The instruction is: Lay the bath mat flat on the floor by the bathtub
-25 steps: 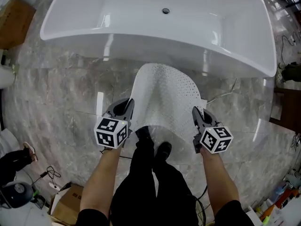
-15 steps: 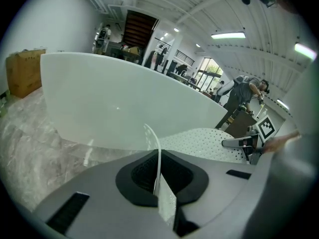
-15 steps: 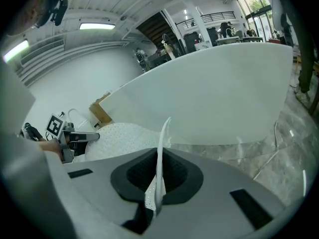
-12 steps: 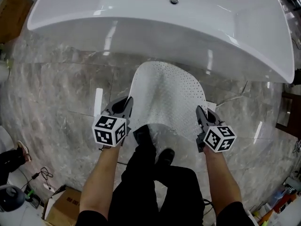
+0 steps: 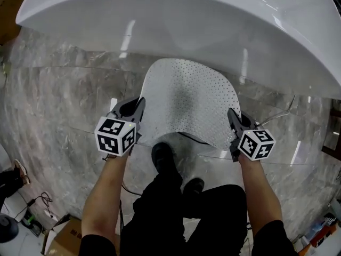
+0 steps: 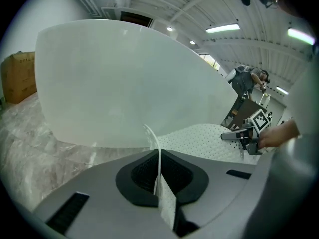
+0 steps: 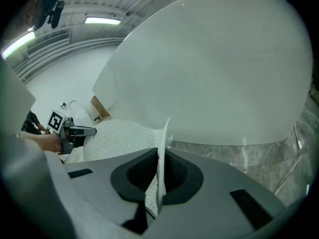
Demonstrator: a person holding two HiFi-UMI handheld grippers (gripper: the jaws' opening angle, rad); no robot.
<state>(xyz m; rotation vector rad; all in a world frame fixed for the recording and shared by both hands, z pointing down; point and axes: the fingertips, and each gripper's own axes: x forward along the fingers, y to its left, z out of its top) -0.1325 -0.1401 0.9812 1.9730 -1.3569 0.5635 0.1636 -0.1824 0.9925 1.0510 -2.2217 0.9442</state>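
Note:
A white perforated bath mat (image 5: 186, 100) hangs stretched between my two grippers just in front of the white bathtub (image 5: 176, 20). My left gripper (image 5: 137, 111) is shut on the mat's left edge, which shows as a thin white sheet pinched in the left gripper view (image 6: 159, 168). My right gripper (image 5: 232, 120) is shut on the right edge, seen as the bath mat (image 7: 160, 158) between its jaws. The mat's far rounded end reaches toward the tub's base; its near edge sags above the person's shoe (image 5: 162, 156).
Grey marble floor (image 5: 58, 95) surrounds the tub. The person's legs and shoes stand right behind the mat. A cardboard box (image 5: 56, 239) and cables lie at the lower left. The tub wall (image 6: 124, 83) fills both gripper views.
Both grippers, with the mat held, have moved forward toward the bathtub and spread wider. The mat now hangs flatter and closer to the tub's base.

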